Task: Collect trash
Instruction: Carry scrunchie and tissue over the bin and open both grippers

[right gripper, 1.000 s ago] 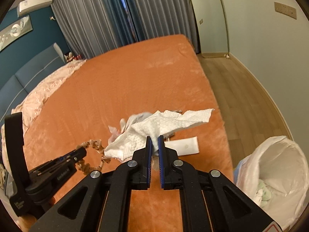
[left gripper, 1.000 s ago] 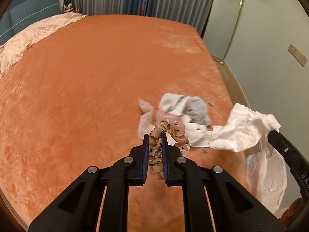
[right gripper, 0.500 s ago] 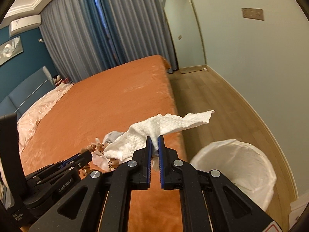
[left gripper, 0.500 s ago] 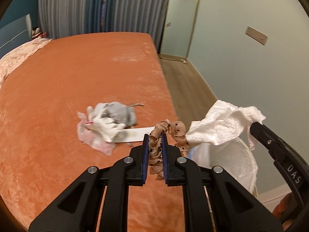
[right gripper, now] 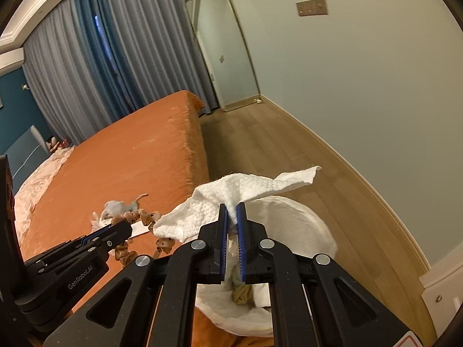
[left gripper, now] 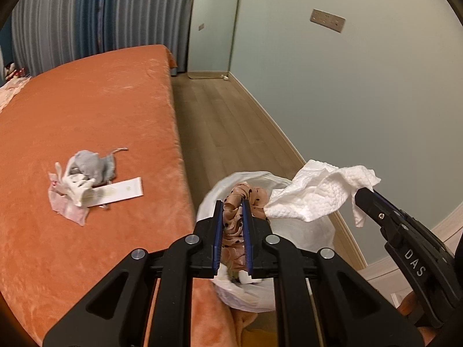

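Note:
My left gripper (left gripper: 233, 202) is shut on a tan dotted scrunchie (left gripper: 250, 194) and holds it over the white-lined trash bin (left gripper: 301, 231) beside the bed. My right gripper (right gripper: 232, 206) is shut on a white paper towel (right gripper: 228, 196) and holds it above the same bin (right gripper: 292, 222). The right gripper also shows in the left wrist view (left gripper: 373, 199), with the towel (left gripper: 321, 193) hanging from it. The left gripper shows in the right wrist view (right gripper: 121, 227) with the scrunchie (right gripper: 144, 218). Some trash lies inside the bin.
A pile of grey and white crumpled trash (left gripper: 84, 173) and a white flat packet (left gripper: 121, 192) lie on the orange bed (left gripper: 72, 115). Wooden floor (left gripper: 225, 127) runs between the bed and the wall. A mirror (right gripper: 225, 55) leans at the far wall.
Both grippers have swung right, away from the bed, with their loads. They now hang over the trash bin; the trash pile has shifted to the left of the view.

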`<state>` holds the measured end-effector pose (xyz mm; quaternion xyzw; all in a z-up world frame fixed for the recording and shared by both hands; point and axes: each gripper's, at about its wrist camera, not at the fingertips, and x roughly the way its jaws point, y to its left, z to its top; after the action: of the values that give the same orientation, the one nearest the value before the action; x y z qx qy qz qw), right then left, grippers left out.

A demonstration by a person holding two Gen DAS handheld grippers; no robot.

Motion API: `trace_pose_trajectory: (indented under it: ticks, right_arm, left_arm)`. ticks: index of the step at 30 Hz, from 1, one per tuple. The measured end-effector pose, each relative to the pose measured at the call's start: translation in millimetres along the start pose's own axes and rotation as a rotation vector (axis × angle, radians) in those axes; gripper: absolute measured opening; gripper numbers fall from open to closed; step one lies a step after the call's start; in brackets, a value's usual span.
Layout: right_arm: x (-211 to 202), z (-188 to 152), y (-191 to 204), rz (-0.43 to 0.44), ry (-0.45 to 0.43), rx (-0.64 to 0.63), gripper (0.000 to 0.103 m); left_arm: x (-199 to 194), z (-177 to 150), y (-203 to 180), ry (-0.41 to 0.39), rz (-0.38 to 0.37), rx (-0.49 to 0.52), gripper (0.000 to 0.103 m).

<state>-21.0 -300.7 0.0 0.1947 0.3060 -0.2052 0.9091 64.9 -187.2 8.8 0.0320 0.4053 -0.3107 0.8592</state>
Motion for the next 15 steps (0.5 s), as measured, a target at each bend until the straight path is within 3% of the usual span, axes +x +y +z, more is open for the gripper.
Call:
trace_pose_trajectory:
  ticks: [9, 11, 13, 15]
  right_arm:
    - [2.0, -5.3, -28.0, -0.037, 0.012, 0.041, 0.007]
    - [3.1, -5.6, -30.7, -0.039, 0.013, 0.047, 0.007]
    - [4.4, -5.6, -33.5, -0.04, 0.014, 0.049, 0.007]
    - [6.5, -5.9, -35.7, -0.039, 0.016, 0.049, 0.007]
  left_arm:
    - [22.0, -9.0, -27.0, 0.054, -0.041, 0.022, 0.017]
    - [22.9, -10.2, -27.5, 0.054, -0.035, 0.015, 0.026]
    - [22.8, -10.4, -26.9, 0.054, -0.028, 0.007, 0.046]
    - [21.1, -9.7, -24.1, 0.044, -0.012, -0.004, 0.05]
